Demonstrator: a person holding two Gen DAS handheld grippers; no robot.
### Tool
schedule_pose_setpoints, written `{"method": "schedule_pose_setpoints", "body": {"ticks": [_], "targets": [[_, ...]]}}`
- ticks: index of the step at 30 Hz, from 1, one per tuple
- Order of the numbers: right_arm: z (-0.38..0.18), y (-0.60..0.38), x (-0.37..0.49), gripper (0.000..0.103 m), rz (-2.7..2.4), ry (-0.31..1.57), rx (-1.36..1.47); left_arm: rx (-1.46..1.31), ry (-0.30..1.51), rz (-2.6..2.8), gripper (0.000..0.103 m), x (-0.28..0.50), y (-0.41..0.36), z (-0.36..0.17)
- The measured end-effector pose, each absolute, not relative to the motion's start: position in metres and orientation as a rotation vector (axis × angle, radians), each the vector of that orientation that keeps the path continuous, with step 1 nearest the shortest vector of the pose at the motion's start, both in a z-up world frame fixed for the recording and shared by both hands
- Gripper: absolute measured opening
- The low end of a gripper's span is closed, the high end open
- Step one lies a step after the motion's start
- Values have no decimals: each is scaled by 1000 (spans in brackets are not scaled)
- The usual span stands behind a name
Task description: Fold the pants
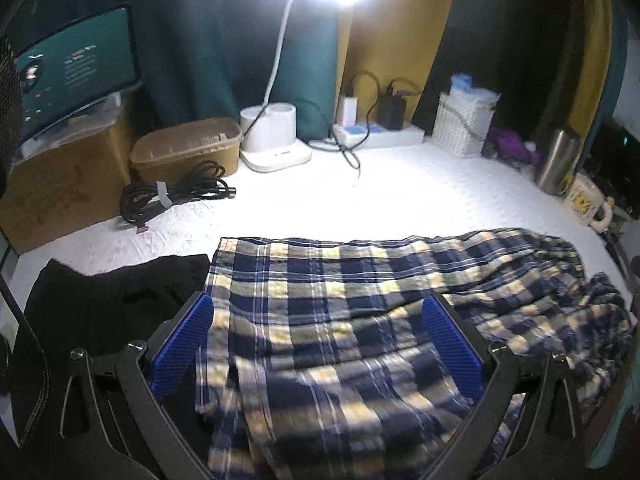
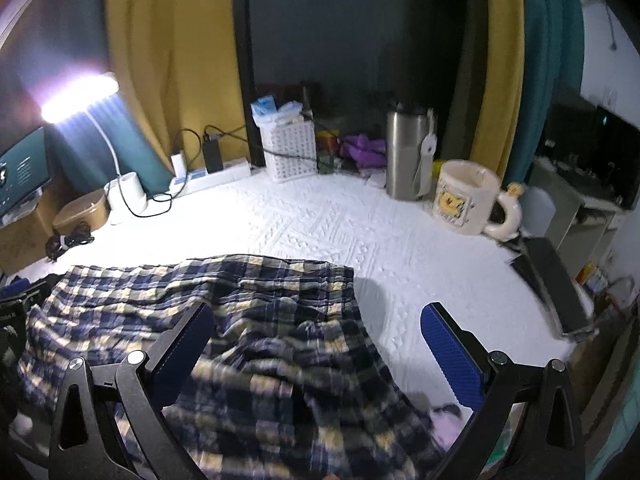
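Left wrist view: the left gripper (image 1: 316, 344) hangs with its blue-padded fingers (image 1: 182, 346) spread wide and nothing pinched between them, poised over the plaid pants (image 1: 360, 300), which fill the lower centre and lower right of the frame. The pants, checked in navy, white and pale yellow, lie rumpled on a white quilted surface (image 1: 340, 200), stretching from centre frame out to the right edge. Just left of them, at lower left, sits a black garment (image 1: 100, 296), its edge meeting the plaid. Beyond, at mid left, a coiled black cable (image 1: 172, 196) rests before a tan tub (image 1: 188, 148) and a cardboard box (image 1: 52, 192) topped by a lit monitor (image 1: 76, 68). A white desk lamp (image 1: 276, 140) blazes at top centre, with a power strip (image 1: 380, 132) and a white basket (image 1: 464, 124) to its right.

Right wrist view: the right gripper (image 2: 316, 344) is likewise splayed open and empty, its left finger above the plaid cloth (image 2: 200, 300) and its right finger (image 2: 452, 356) above bare white quilting. The pants here occupy the lower left and centre, blurred near the bottom edge. At upper right stand a steel flask (image 2: 406, 152) and, just beside it, a cream mug (image 2: 468, 196); a dark flat object (image 2: 552, 284) lies at the right edge. Yellow and teal curtains (image 2: 168, 60) hang behind.
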State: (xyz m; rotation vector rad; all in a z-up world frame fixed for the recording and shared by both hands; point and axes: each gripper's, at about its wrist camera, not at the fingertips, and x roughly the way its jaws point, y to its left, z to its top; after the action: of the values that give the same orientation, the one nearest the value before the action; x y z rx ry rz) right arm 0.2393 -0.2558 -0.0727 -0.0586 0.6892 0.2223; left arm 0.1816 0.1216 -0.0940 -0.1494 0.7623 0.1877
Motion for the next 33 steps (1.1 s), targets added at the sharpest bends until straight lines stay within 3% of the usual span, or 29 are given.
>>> {"method": "schedule_pose_setpoints", "body": {"ticks": [14,18,20,21,22,23,24,25,27,33], "targets": [[-125,-258,361,95,339,908,50,-171,946,143,102,253,176,-135],[-151,-250,381,83,360,993,70,-146,996,105,98,265,172,-151],[-158,-244,381,76,351,984,34,-114,993,72,87,265,165,-150],[-159,-240,380,72,339,986,5,-101,991,72,75,264,162,-149],[-159,-237,379,53,329,979,-31,-79,985,81,58,263,159,-148],[-160,-236,378,39,318,967,-63,-70,979,83,46,262,157,-146],[-160,-238,379,27,311,963,-69,-78,977,78,26,262,157,-145],[-160,-242,380,26,315,960,-55,-99,976,68,12,263,157,-145],[-158,-247,382,26,292,941,-56,-137,970,58,3,264,156,-144],[-133,-264,395,26,224,854,-112,-191,910,9,1,277,137,-130]]}}
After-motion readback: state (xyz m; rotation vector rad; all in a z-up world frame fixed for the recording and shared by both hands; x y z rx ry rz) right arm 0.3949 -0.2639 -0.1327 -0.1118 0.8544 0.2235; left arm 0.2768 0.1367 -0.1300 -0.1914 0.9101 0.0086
